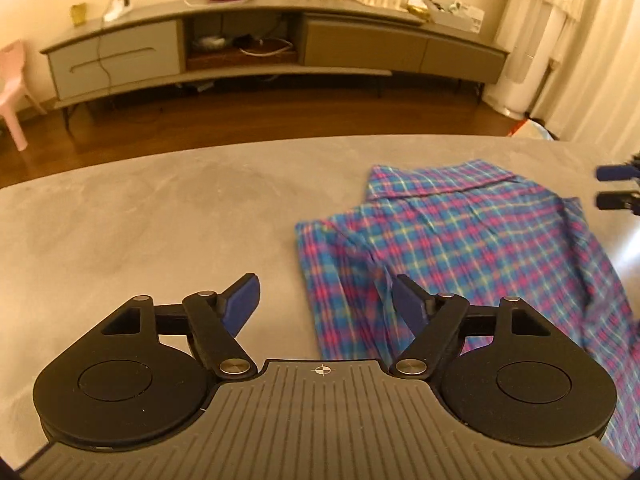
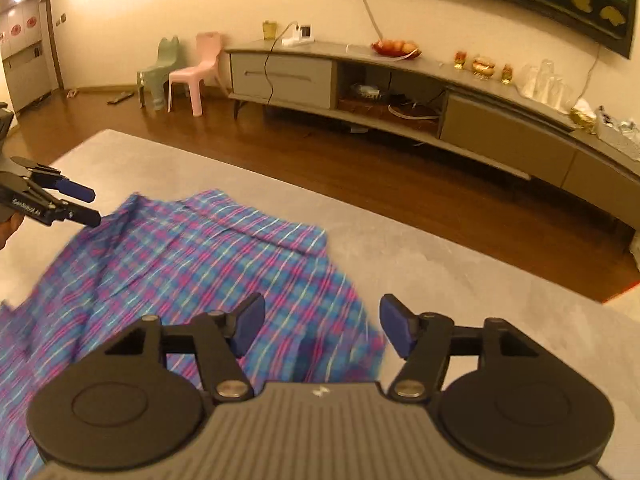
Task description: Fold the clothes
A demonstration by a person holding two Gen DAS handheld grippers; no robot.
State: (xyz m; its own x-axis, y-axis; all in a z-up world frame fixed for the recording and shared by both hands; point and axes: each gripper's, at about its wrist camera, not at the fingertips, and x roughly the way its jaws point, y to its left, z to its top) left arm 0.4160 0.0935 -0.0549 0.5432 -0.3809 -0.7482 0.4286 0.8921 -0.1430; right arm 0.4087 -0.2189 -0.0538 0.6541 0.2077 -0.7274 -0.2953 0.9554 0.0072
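Plaid shirt (image 1: 472, 240) lies rumpled, partly doubled over on surface (image 1: 160, 216); neat fold remains; left gripper (image 1: 326, 304) and right gripper (image 2: 322, 326) fingers spread, holding nothing.

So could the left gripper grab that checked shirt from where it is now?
Probably yes. The left gripper is open and holds nothing, and the shirt lies spread on the table just ahead, its near edge by the right-hand finger. Nothing lies between them. The right gripper hovers open over the other side.
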